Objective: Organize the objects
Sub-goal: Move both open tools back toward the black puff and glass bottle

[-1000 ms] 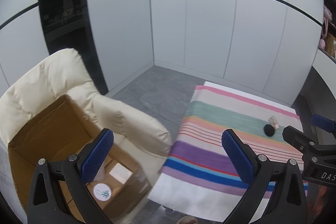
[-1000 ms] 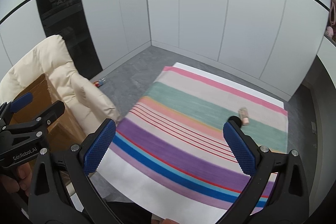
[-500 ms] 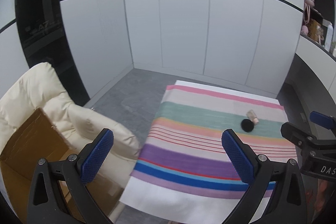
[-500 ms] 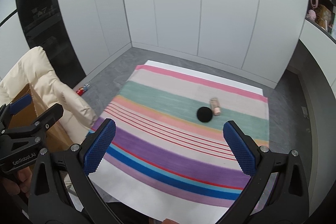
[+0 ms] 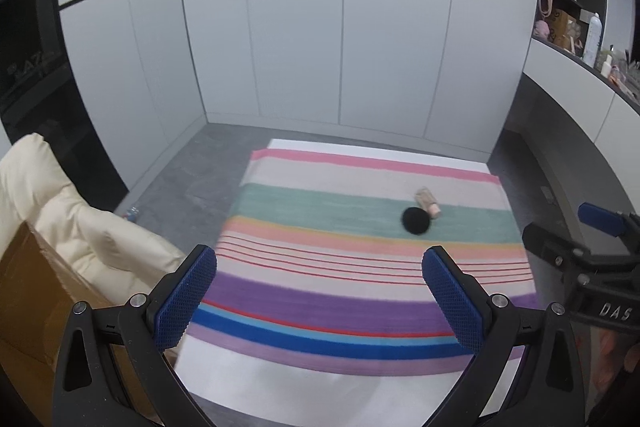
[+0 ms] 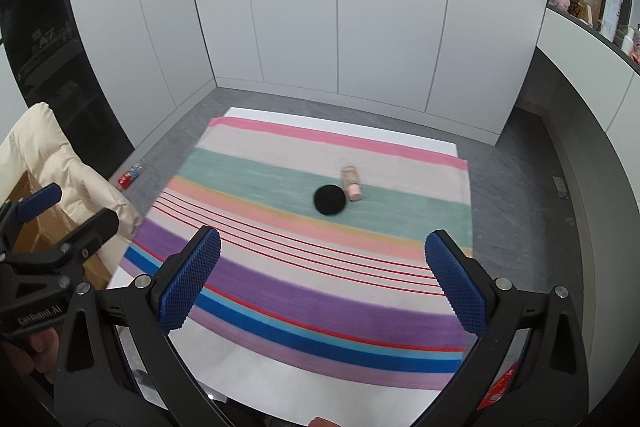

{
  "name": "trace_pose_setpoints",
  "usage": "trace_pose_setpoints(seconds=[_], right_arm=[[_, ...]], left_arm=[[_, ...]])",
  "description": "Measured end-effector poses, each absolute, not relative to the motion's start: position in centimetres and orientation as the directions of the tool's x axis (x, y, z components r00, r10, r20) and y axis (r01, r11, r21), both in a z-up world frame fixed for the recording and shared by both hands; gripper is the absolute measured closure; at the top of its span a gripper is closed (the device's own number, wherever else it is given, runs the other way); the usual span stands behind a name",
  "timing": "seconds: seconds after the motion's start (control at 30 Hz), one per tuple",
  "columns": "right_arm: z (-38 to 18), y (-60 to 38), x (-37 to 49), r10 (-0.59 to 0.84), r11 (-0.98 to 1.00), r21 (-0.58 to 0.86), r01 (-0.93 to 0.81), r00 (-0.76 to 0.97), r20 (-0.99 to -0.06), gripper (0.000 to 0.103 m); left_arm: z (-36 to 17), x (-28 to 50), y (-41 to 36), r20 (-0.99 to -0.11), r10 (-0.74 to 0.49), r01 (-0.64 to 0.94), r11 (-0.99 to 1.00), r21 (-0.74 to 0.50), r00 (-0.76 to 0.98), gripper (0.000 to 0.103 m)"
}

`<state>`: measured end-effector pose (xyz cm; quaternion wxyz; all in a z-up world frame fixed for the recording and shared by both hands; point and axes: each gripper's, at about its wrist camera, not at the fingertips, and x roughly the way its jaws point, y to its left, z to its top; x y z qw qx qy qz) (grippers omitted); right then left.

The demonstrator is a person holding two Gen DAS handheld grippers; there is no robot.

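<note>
A black round puck-like object [image 5: 416, 220] [image 6: 329, 199] and a pale pink bottle [image 5: 428, 201] [image 6: 351, 182] lying on its side rest side by side on the green stripe of a striped cloth [image 5: 360, 267] [image 6: 312, 267] on a table. My left gripper [image 5: 320, 301] is open and empty, above the cloth's near part. My right gripper [image 6: 322, 281] is open and empty, also short of the two objects. An open cardboard box [image 5: 36, 307] [image 6: 32, 223] sits on a cream chair at the left.
The cream padded chair [image 5: 80, 227] [image 6: 48, 163] stands left of the table. A small red item [image 6: 130, 175] lies on the grey floor. White cabinet walls stand behind. A shelf with bottles and bags [image 5: 576, 31] runs along the right.
Both grippers have swung right, away from the box and chair, toward the striped cloth. The black object and bottle now sit nearer the middle of both views. Both stay open.
</note>
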<state>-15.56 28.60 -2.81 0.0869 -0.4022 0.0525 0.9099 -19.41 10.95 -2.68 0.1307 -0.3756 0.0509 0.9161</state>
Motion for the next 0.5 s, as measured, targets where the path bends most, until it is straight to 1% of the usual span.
trace_pose_setpoints(seconds=[0.27,0.43,0.5], right_arm=[[-4.3,32.3,-14.8,0.176,-0.966,-0.01,-0.26,-0.623,-0.762,0.0],[-6.1,33.2,-15.3,0.174,-0.971,-0.033,-0.237,-0.603,-0.778,0.0],[-7.0,33.4,-16.2,0.154,-0.976,-0.03,-0.217,-0.585,-0.796,0.0]], left_arm=[[-4.1,-20.3,13.6,-0.722,0.212,-0.314,-0.949,0.007,-0.658,0.0],[-6.0,-21.3,15.9,-0.727,0.219,-0.325,-0.946,0.006,-0.651,0.0],[-7.6,-22.4,17.0,-0.751,0.217,-0.335,-0.942,0.005,-0.623,0.001]])
